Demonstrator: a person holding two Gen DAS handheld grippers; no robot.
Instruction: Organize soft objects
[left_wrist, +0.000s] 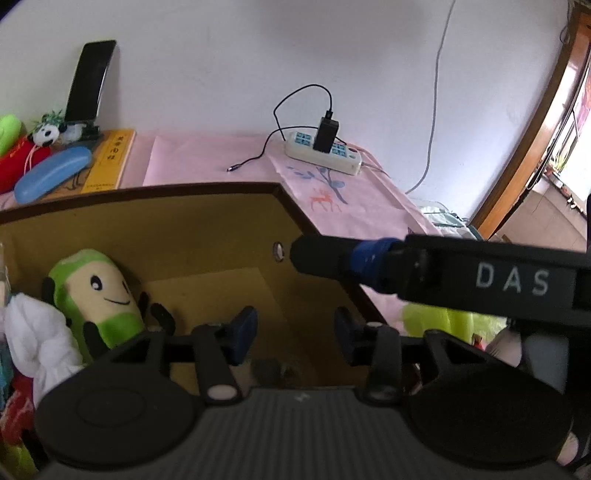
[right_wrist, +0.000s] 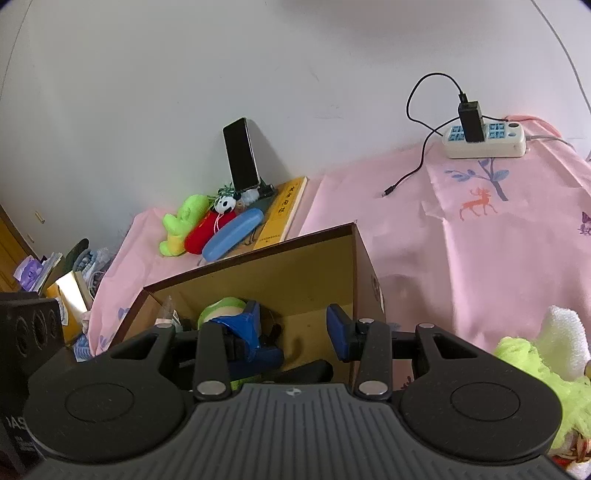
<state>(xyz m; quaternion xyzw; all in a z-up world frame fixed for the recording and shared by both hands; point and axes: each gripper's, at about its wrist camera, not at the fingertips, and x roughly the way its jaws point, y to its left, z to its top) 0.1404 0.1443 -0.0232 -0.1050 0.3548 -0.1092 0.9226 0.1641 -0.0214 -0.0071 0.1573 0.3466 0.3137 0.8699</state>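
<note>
An open brown cardboard box stands on the pink cloth. Inside it, a green plush with a smiling face leans at the left beside a white soft toy. My left gripper hangs over the box's inside, open, with only the box floor showing between its blue pads. My right gripper is open too, above the box's near right corner; one of its fingers reaches over the box's right wall. A lime plush and a white fluffy piece lie outside the box on the right.
At the back left lie a green snail plush, a red plush, a small panda, a blue case, a yellow book and a phone on a stand. A power strip with a cable sits at the back right.
</note>
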